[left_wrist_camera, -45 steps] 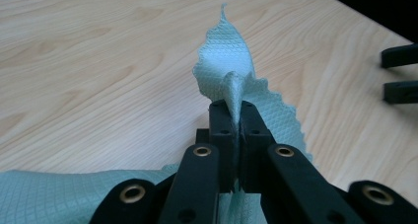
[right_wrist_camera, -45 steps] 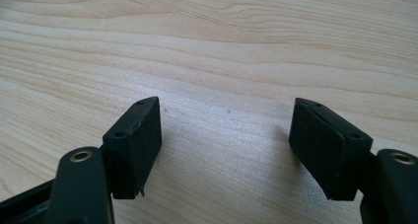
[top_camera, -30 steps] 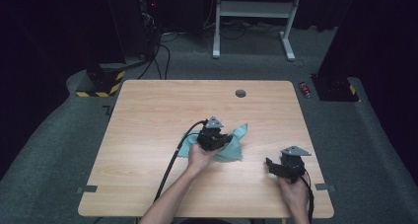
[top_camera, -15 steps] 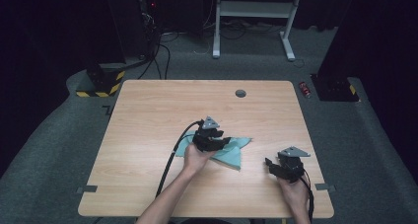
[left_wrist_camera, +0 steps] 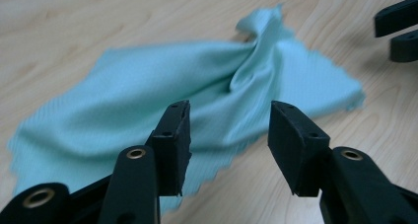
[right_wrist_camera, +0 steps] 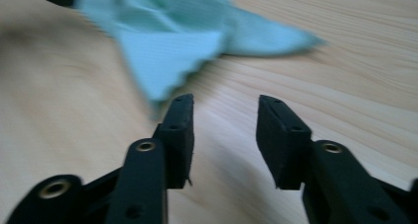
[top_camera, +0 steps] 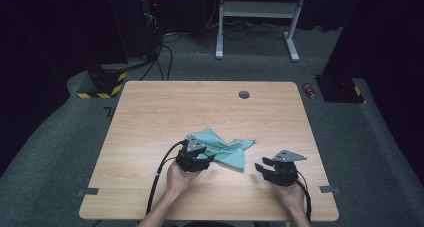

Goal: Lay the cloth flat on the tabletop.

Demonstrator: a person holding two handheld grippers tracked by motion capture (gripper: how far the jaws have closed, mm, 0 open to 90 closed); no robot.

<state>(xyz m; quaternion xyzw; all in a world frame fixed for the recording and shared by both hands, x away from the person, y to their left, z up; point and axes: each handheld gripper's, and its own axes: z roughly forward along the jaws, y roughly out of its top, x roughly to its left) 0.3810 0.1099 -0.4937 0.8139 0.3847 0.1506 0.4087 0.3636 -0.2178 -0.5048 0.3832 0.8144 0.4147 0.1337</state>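
Lying crumpled at frame centre, teal cloth [top_camera: 225, 149]; left gripper [top_camera: 206, 159] just opening, empty; right gripper [top_camera: 263, 165] closing, parted, empty

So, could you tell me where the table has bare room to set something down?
The table's far half, up to the round hole, and its left side are bare. It is crowded near the front, around the teal cloth, left gripper and right gripper.
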